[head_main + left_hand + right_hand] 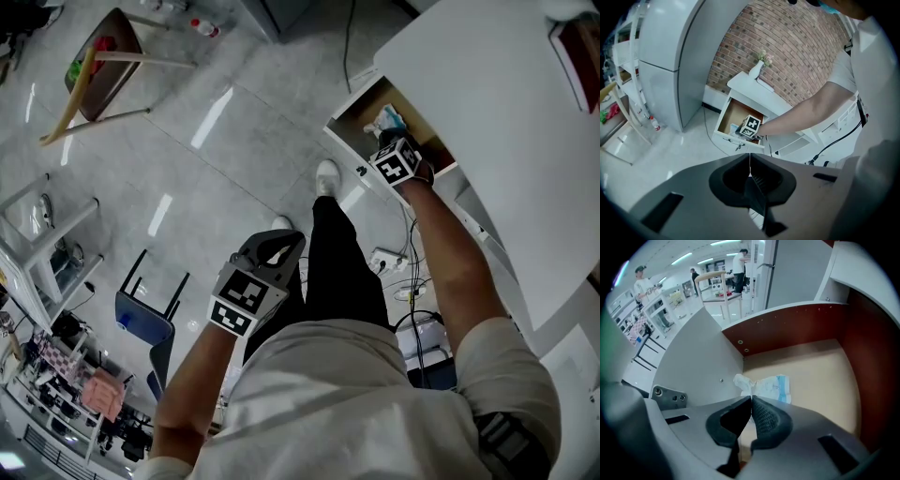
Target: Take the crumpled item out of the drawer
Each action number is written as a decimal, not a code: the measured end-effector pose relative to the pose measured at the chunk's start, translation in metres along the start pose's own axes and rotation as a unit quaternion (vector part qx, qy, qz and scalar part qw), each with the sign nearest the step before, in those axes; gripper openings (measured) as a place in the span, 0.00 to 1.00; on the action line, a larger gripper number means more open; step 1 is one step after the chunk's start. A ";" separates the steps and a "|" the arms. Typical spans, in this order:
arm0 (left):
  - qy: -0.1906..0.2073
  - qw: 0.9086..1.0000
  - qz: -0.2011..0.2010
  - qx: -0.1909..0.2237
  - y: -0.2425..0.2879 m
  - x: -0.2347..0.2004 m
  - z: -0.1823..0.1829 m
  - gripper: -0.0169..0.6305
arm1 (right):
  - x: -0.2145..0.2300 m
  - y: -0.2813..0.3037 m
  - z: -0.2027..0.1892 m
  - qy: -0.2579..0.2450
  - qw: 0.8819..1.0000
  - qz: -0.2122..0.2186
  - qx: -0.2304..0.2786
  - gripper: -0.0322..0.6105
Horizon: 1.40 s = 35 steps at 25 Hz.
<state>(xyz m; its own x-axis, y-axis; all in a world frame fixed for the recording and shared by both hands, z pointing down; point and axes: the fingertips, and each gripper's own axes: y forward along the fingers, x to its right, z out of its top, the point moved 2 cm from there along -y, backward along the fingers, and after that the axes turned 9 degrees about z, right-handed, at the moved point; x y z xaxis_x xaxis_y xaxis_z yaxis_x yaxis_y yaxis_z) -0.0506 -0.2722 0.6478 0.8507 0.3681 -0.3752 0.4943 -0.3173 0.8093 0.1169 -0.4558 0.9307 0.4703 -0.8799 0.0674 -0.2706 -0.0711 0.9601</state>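
My right gripper point(751, 399) reaches into the open drawer point(820, 380), which sits at about 1 o'clock in the head view. Its jaws are pressed together, tip against tip. The crumpled item point(768, 386), a white and pale-blue wad, lies on the drawer's tan floor near the left wall, at 12 o'clock from my tips. The tips meet its near edge, but I cannot tell whether a fold is caught between them.

From the head view, the right gripper's marker cube point(398, 161) hangs over the drawer's front edge, with the item showing just past it at 11 o'clock.

My left gripper point(750, 164) is held low, well apart from the drawer, at about 7 o'clock in the head view. Its jaws are clenched on nothing, and its camera looks across at the drawer from the floor side.
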 end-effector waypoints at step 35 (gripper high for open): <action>0.066 0.991 -0.020 0.112 -0.221 0.075 -0.079 0.06 | -0.227 -0.301 0.037 0.021 0.995 -0.016 0.093 0.10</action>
<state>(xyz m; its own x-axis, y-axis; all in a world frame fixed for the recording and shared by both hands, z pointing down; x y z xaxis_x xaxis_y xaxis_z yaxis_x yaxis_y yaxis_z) -0.1105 -0.1053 0.4772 0.8066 0.4903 -0.3301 0.5665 -0.4819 0.6685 0.0605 -0.2523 0.6168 0.5150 -0.8556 0.0528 -0.4036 -0.1877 0.8955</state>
